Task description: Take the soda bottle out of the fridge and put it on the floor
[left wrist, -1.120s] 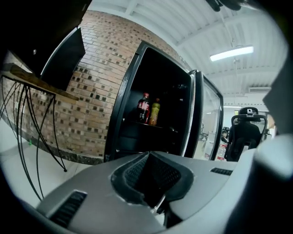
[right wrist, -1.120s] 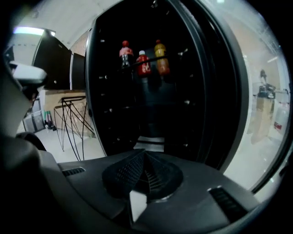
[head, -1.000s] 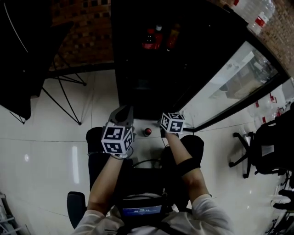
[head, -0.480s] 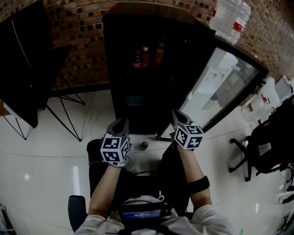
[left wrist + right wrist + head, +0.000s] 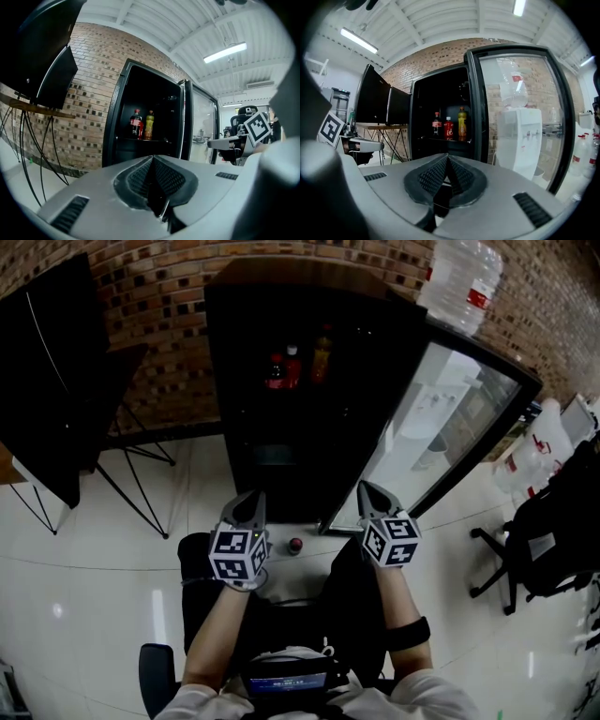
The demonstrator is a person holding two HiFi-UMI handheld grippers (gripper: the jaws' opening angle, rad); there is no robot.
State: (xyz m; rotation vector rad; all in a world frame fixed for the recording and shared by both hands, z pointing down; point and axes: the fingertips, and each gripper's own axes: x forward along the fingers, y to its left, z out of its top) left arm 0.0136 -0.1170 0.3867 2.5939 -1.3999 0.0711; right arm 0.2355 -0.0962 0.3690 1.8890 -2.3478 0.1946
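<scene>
The soda bottle (image 5: 295,546) is seen from above standing on the white floor (image 5: 112,577), just in front of the open fridge (image 5: 281,456) and between the two tools. Only its red cap and dark shoulders are shown, and its label is hidden. It is found in the same spot before the fridge as a second ago.

Since then the right tool (image 5: 367,491) has been lifted from down beside the cap to the lower edge of the glass door (image 5: 441,418). The left tool (image 5: 249,502) has been raised only slightly. Both tools are empty, with their jaws pressed together.

Inside the fridge, three bottles are lined up on one shelf: a cola bottle (image 5: 436,124) with a red label, a red bottle (image 5: 447,128) with a white cap and a yellow bottle (image 5: 461,123). Their print is too small to be read. A red band is carried by the water jug (image 5: 459,282) on top of the fridge, and its writing is likewise unreadable.
</scene>
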